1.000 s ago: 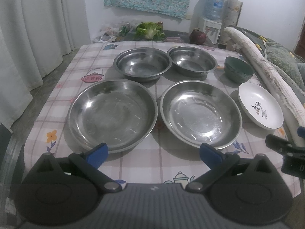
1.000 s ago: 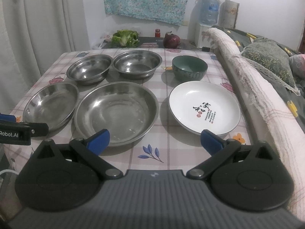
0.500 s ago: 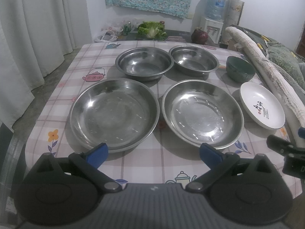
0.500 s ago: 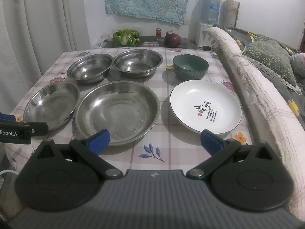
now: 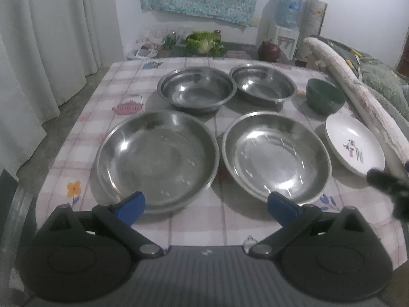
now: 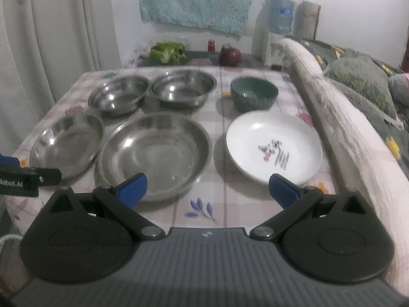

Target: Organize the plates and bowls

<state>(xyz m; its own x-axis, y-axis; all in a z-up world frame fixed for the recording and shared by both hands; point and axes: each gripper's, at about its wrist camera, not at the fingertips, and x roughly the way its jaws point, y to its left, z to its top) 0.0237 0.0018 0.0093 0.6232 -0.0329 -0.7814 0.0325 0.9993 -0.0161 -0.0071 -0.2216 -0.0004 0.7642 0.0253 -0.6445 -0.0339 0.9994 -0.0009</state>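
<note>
Two wide steel plates (image 5: 157,158) (image 5: 276,157) lie side by side at the table's near edge. Behind them stand two steel bowls (image 5: 196,89) (image 5: 263,83), with a green bowl (image 5: 324,96) to their right. A white plate with dark lettering (image 5: 354,144) sits at the right edge. My left gripper (image 5: 206,204) hovers open at the near edge, fingers spread before both steel plates. My right gripper (image 6: 208,189) is open too, its fingers wide between the right steel plate (image 6: 154,156) and the white plate (image 6: 273,145). Nothing is held.
A checked tablecloth (image 5: 219,220) covers the table. A sofa with a lace-covered arm (image 6: 340,128) runs along the right side. Curtains (image 5: 43,51) hang on the left. Lettuce (image 5: 204,42), a dark red round thing (image 5: 268,50) and a water dispenser (image 5: 285,25) stand beyond the far edge.
Both grippers have drifted slightly forward and the views now show motion blur. Neither gripper has changed its opening, and no dish has moved.
</note>
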